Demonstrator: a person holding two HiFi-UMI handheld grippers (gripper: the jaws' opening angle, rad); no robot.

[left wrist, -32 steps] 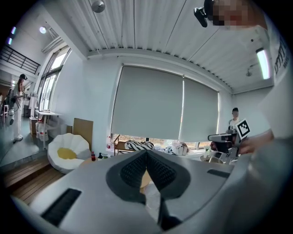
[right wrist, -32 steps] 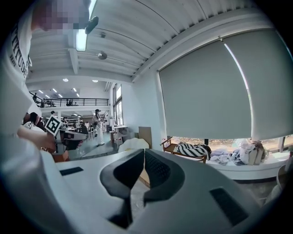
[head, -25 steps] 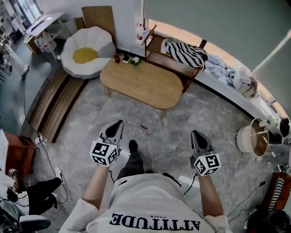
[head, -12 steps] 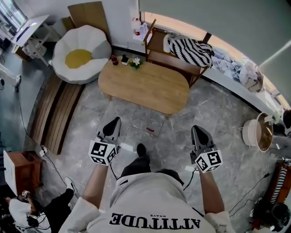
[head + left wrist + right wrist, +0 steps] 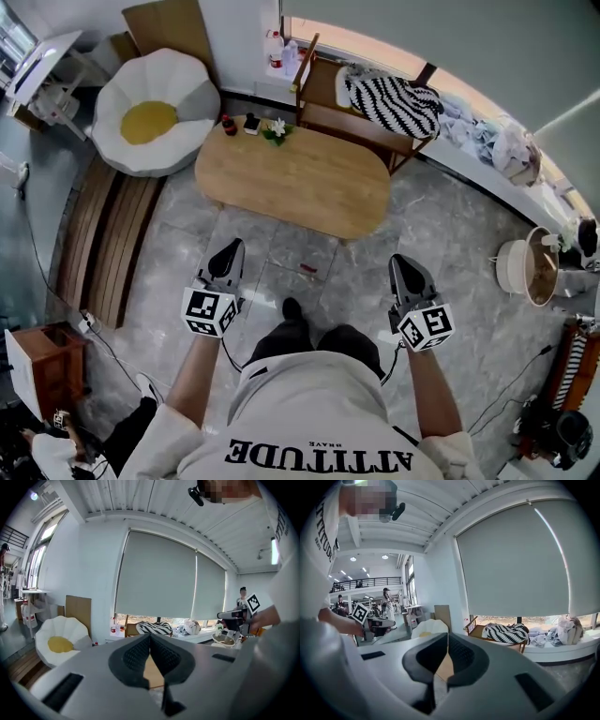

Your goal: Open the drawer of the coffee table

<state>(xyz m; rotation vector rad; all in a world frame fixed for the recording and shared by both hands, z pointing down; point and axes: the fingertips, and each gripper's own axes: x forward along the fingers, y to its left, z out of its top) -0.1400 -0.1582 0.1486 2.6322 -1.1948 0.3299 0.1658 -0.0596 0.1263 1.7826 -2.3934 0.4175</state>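
Grey stone floor tiles (image 5: 450, 234) spread out under the person, whose white shirt (image 5: 309, 412) and dark shoe (image 5: 292, 307) show at the bottom of the head view. Each hand holds a tool out in front of the body, the left tool (image 5: 232, 246) and the right tool (image 5: 401, 262), each with its marker cube at the wrist end. In the left gripper view the left tool's jaws are pressed together at the tips with nothing between them. In the right gripper view the right tool's jaws meet in the same way, also empty. Both hang over the floor, well apart from the furniture.

Just beyond them a small red thing (image 5: 307, 269) lies on the tiles. Farther on stands the coffee table (image 5: 300, 183), a low oval wooden surface; its drawer cannot be made out from above. At its far left end sit a small dark bottle (image 5: 228, 125) and a little plant with white flowers (image 5: 276, 128). Past that end is a white egg-shaped seat (image 5: 178, 84) with a yellow centre. Behind the surface, a wooden bench (image 5: 323, 117) carries a black-and-white striped cushion (image 5: 394, 101) below the drawn window blind (image 5: 450, 37).
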